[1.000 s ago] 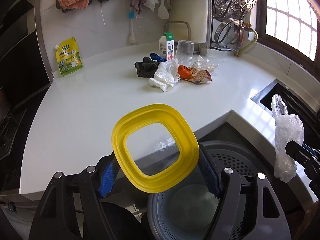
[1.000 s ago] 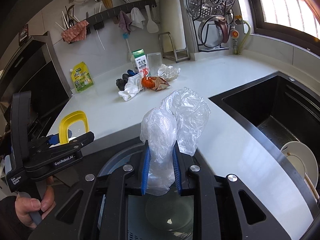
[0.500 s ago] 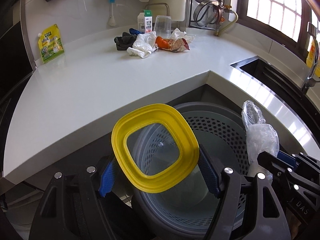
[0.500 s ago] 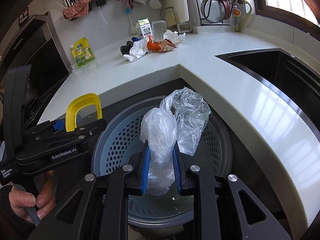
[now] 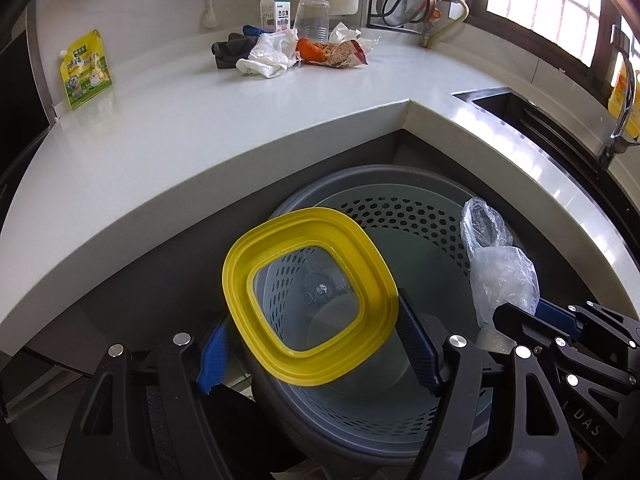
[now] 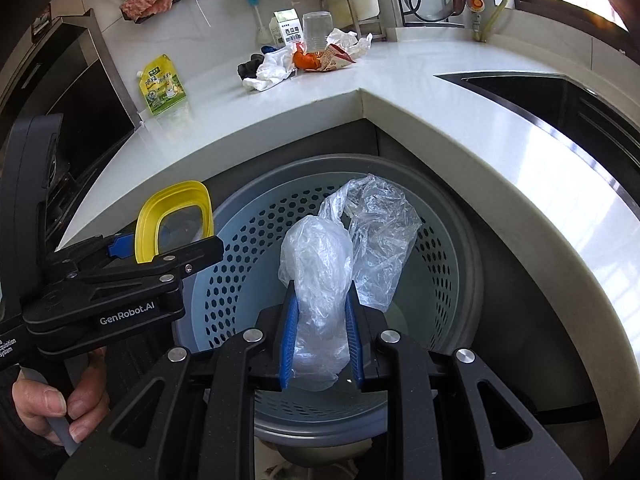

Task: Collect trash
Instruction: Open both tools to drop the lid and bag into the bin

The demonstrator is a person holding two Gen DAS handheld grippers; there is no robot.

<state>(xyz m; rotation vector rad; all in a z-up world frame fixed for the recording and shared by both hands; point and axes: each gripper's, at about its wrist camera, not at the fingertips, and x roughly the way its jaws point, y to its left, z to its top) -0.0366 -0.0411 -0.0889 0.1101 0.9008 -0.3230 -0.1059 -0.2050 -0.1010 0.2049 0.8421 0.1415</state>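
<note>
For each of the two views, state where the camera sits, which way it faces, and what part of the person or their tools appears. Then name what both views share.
Left wrist: on the left hand-held gripper, facing down into the bin; it clamps the yellow lid.
Right wrist: on the right hand-held gripper, facing the bin over the plastic bag it clamps; the person's hand shows.
Shared: bin, lid, bag, countertop trash pile.

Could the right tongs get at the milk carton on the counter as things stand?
Probably not yet. The right tongs are shut on a plastic bag over the bin, and the milk carton stands at the counter's far wall behind a trash pile.
</note>
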